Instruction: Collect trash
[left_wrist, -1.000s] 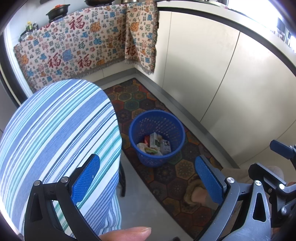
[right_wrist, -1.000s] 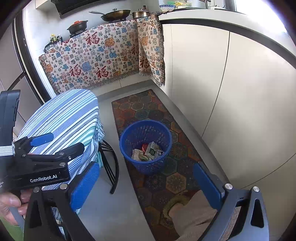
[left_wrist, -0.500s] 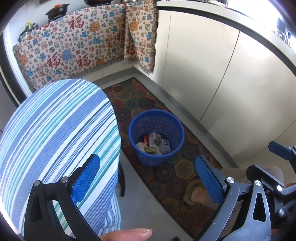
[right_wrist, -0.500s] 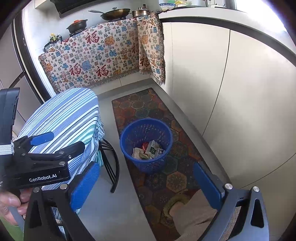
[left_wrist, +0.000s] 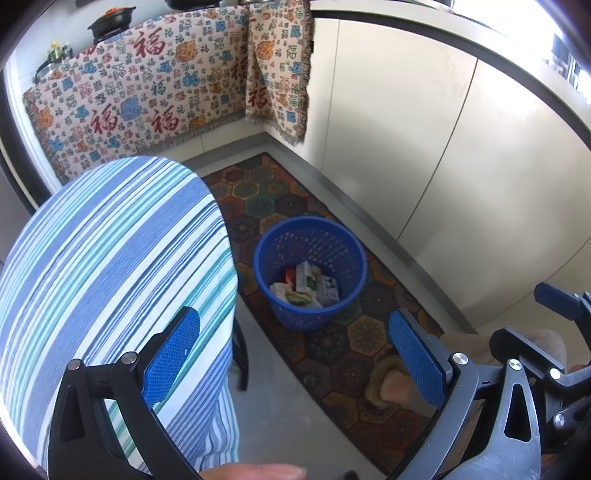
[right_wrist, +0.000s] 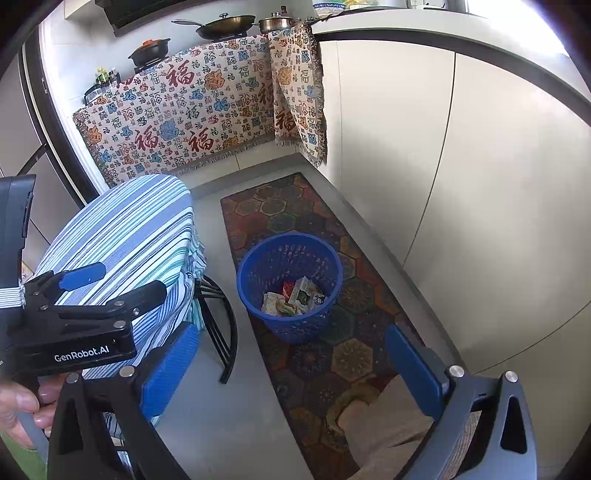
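Both tools gaping empty, blue bin (left_wrist: 310, 271) of trash, stovetop pans (right_wrist: 221, 26) right view only

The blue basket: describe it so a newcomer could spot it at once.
Find the long patterned rug with hexagon motifs running along the cream cabinets. The blue basket stands on it, beside the striped round table. It is the only round, perforated blue plastic bin, and packets and wrappers lie in its bottom.

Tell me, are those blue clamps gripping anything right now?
Nothing. Both the left gripper and the right gripper have jaws spread wide and empty.
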